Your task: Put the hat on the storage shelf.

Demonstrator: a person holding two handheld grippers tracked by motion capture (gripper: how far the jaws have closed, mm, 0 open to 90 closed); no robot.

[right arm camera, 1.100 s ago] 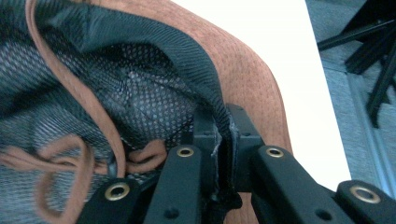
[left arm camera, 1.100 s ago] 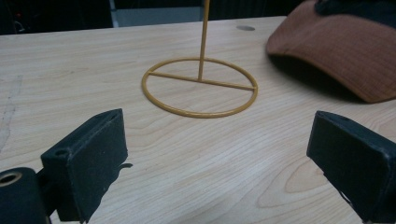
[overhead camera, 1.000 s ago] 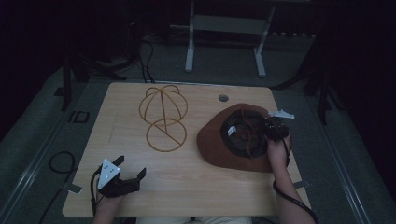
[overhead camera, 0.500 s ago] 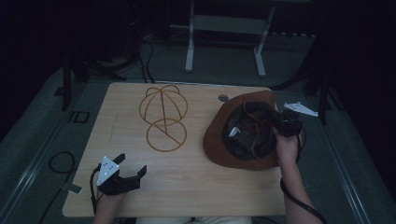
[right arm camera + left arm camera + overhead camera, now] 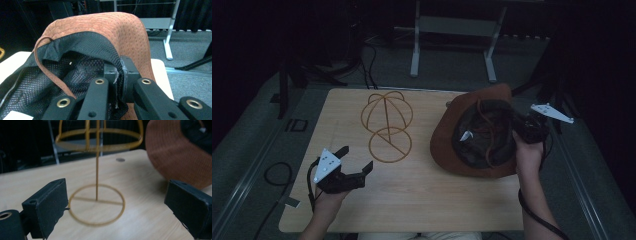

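A brown suede hat with black mesh lining and a thin brown cord is held tilted over the table's right side, its opening toward me. My right gripper is shut on its edge. In the right gripper view the jaws pinch lining and suede together, and the hat rises above them. A golden wire hat stand stands upright at the table's middle back. My left gripper hovers open near the front left. In the left gripper view nothing lies between the jaws, which face the stand, with the hat at right.
The wooden table has a small round hole near its far edge. Behind it stand the white legs of a metal frame. A black cable loops on the grey floor at left.
The right hand has lifted the hat off the table and tipped it up. The left gripper has also risen a little, still open.
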